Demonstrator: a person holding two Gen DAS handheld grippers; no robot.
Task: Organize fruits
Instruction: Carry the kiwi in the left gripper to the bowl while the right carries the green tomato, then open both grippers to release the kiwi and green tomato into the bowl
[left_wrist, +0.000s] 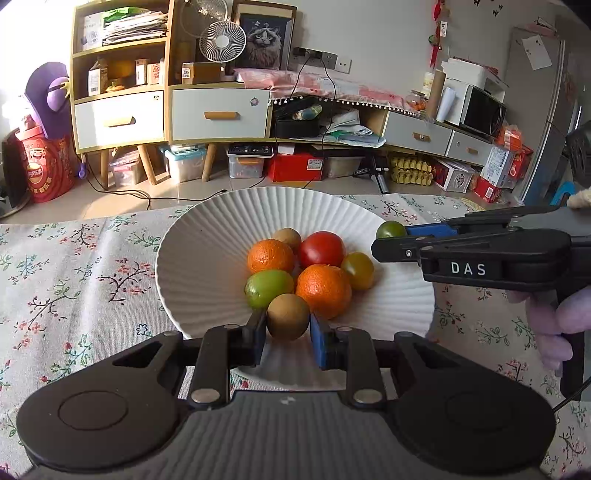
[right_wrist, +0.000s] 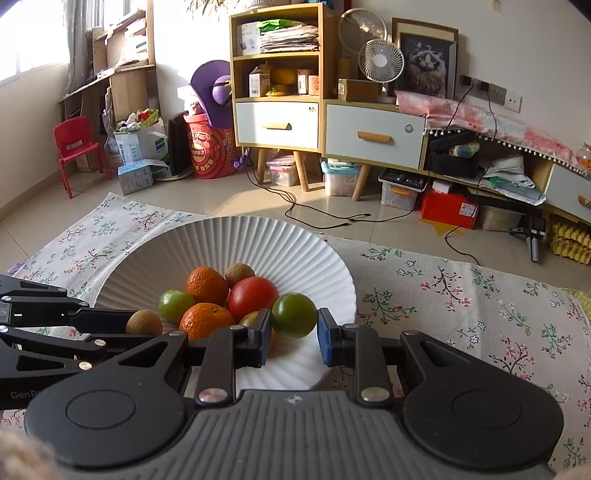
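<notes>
Holding a fruit apiece, both grippers are hanging over the white ribbed plate (left_wrist: 192, 258) on the flowered table (left_wrist: 74, 277). The left gripper (left_wrist: 288, 338) has its jaws clamped on a brown kiwi (left_wrist: 288, 316) at the plate's near edge, just beside the lime (left_wrist: 267, 288) and the near orange (left_wrist: 324, 291). The right gripper (right_wrist: 294, 338) is gripping a green tomato (right_wrist: 294, 315) over the plate's right side, its jaws closed on the fruit's two flanks.

Five other pieces are sitting bunched in the plate's middle: a far orange (left_wrist: 270, 256), a red tomato (left_wrist: 321, 249), a yellow tomato (left_wrist: 357, 270), a second kiwi (left_wrist: 288, 238).

The risk is likely to come from the crowding. Either fruit, let go onto the sloping ribs, could be rolling into the pile and knocking a round neighbour over the rim. Both held pieces are smooth and round, so a tilted grip may be letting them slip early.
</notes>
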